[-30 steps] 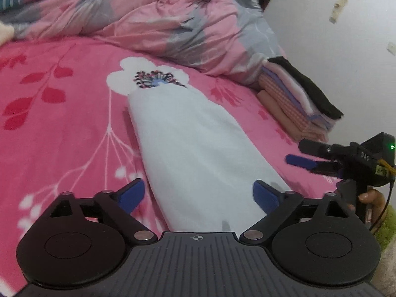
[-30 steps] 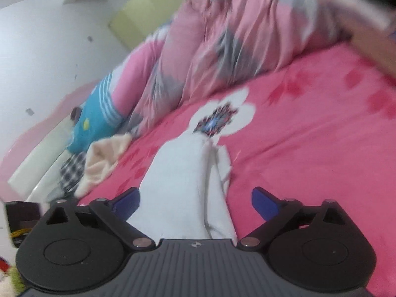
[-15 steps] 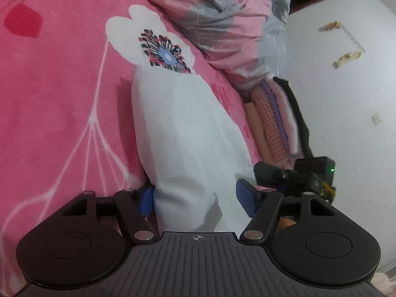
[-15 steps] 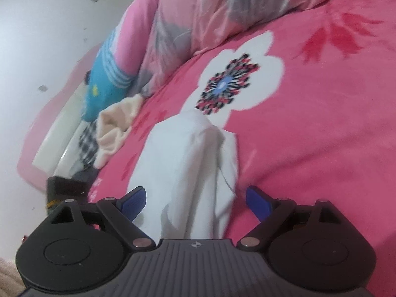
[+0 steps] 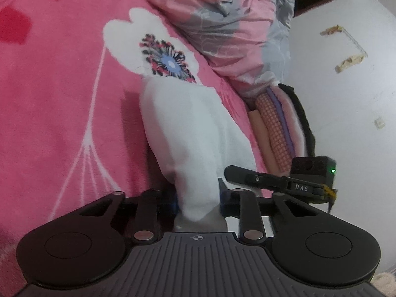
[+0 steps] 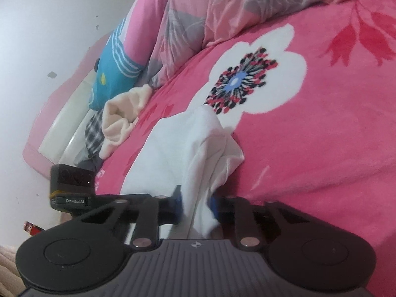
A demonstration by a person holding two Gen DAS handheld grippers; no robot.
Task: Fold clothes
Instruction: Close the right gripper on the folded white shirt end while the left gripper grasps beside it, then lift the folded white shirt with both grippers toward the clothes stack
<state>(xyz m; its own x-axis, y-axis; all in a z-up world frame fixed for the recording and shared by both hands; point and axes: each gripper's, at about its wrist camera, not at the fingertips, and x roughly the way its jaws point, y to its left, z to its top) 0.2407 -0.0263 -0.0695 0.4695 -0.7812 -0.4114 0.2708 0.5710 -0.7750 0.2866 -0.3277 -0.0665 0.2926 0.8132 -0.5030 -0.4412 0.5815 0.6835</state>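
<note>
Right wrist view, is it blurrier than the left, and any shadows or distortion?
Right wrist view: softer, with motion smear around the right hand-held gripper and white garment. Left wrist view: sharper; the garment casts a shadow on the pink blanket. Both show fisheye bending at the edges.

A pink floral blanket (image 5: 61,99) lies beneath a crumpled pink-grey duvet (image 5: 222,24).

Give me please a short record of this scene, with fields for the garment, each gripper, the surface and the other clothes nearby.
garment: white garment, long and partly folded, near end bunched and lifted
left gripper: shut on the near end
right gripper: shut on the near end
surface: pink floral blanket
folded stack: on the garment's right in the left wrist view, beside the wall
unfolded clothes: cream garment and checked garment, at the blanket's edge
</note>
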